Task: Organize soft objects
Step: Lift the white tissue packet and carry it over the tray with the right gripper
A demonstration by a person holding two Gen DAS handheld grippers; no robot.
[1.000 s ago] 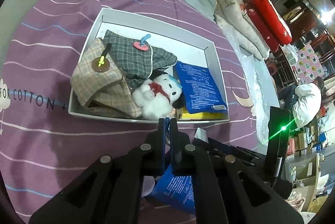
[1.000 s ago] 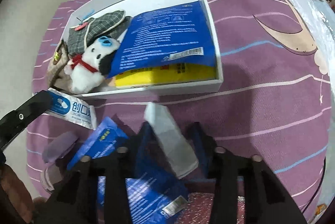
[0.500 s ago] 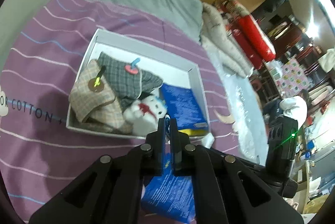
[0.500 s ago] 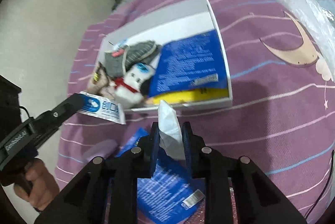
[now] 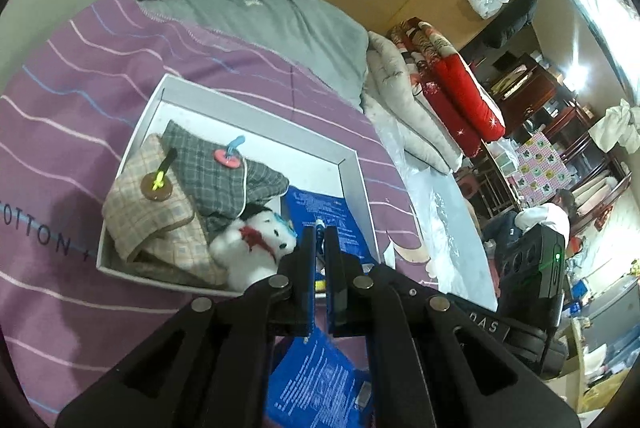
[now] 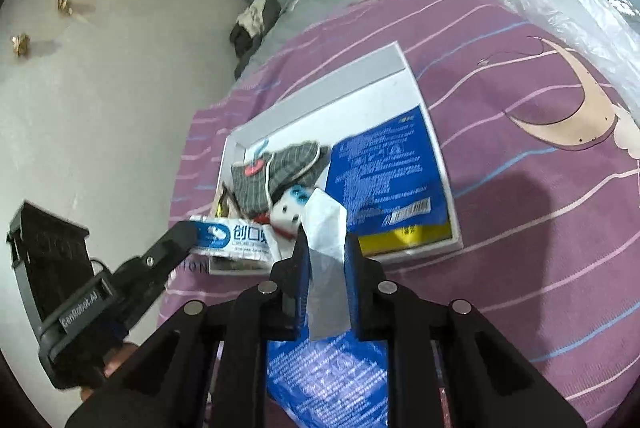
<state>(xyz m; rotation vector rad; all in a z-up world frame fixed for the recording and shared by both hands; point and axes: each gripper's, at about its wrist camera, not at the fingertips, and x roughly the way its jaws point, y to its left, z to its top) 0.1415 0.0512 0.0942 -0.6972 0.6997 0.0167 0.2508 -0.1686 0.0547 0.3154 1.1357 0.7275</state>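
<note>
The right tongs have just been closing, and where a second ago their jaws stood apart around the pale end of a blue tissue pack, they are now clenched on that white flap, with the blue body hanging under the jaws. The view has also drawn back from the white box, which looks smaller and farther off than it did, so the pack appears to have been lifted clear of the purple striped bedspread; by my reading the pick is done and the carry to the box is the step in hand. The left tongs are shut as before, pinching a thin packet of which their own camera shows only a blue-and-white sliver between the tips. The right wrist view shows it plainly: a flat white and blue sachet printed with Chinese characters, held out level near the box's near wall. The left view in turn gives the better look into the box: two folded plaid cloths, a white plush dog with a red scarf, and a blue pack against the right wall, with bare floor left only along the far side.
</note>
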